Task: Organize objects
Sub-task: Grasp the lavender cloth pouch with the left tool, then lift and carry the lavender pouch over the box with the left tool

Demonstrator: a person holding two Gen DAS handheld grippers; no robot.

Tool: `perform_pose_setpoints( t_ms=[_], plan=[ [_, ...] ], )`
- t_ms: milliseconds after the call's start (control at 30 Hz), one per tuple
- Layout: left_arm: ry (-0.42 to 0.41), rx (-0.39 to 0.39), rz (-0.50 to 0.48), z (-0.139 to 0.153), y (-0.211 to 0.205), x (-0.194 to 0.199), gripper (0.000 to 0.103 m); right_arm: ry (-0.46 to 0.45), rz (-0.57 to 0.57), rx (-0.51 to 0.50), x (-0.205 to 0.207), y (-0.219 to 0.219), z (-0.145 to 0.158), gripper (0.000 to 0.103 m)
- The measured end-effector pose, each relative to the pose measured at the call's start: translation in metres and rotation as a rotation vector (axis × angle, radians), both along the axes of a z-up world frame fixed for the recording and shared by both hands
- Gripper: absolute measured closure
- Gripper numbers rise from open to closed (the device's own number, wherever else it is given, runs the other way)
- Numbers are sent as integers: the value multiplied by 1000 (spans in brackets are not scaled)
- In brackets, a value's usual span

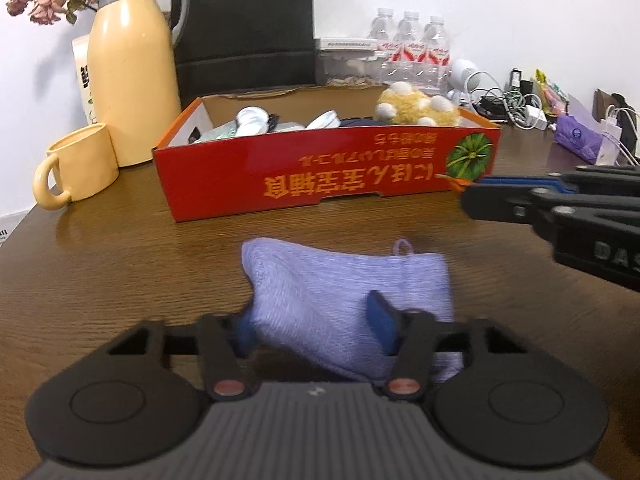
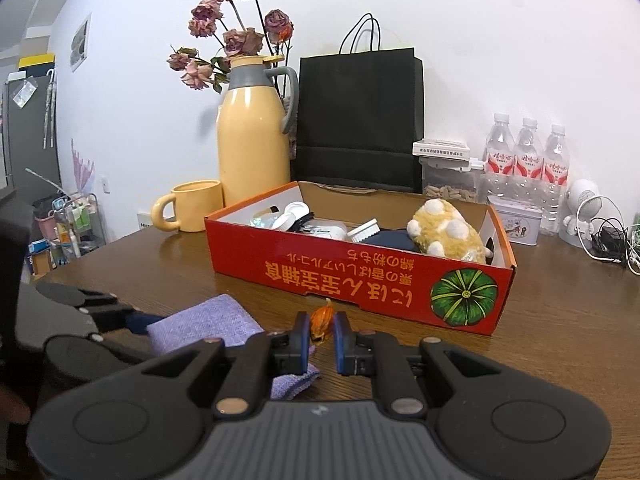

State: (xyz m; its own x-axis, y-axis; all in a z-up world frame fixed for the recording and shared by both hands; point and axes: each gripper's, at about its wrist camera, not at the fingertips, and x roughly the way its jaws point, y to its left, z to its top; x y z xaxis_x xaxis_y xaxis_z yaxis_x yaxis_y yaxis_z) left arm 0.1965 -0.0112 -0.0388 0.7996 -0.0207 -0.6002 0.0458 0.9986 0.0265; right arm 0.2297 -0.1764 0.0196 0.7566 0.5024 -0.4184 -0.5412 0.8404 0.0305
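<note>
Purple cloth (image 1: 348, 300) lies on the table (image 1: 120, 264), clamped between the left gripper (image 1: 314, 324) pads, near the red box (image 1: 320, 168). The right gripper (image 2: 322, 334) pinches a small orange thing (image 2: 320, 322).

Both wrist views look low across the table (image 1: 120, 272); sharing red box (image 2: 360, 276).

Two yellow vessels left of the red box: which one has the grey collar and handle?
The tall jug, standing behind the mug. The mug is short, open-topped and all yellow, handle included.
</note>
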Motion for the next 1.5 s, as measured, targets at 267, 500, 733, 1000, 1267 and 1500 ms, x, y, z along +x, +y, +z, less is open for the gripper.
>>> perform_pose_setpoints(
  t_ms=[267, 500, 733, 1000, 1267, 1500],
  plan=[
    [-58, -45, -23, 7, -17, -23, 96, -15, 2, 6, -5, 0, 2, 92],
    [-154, -134, -10, 39, -7, -37, 96, -19, 4, 28, -6, -1, 6, 92],
    [-279, -143, -13, 85, 0, -29, 96, -63, -6, 52, 0, 0, 26, 92],
    [-368, -129, -10, 117, 3, 14, 96, -134, -54, 58, 35, 8, 60, 92],
    [-388, -160, 29, 125, 18, 69, 96, -176, -114, 64, 84, 24, 77, 92],
    [-349, -175, 49, 112, 28, 120, 96, -142, -147, 60, 132, 40, 61, 92]
  ],
)
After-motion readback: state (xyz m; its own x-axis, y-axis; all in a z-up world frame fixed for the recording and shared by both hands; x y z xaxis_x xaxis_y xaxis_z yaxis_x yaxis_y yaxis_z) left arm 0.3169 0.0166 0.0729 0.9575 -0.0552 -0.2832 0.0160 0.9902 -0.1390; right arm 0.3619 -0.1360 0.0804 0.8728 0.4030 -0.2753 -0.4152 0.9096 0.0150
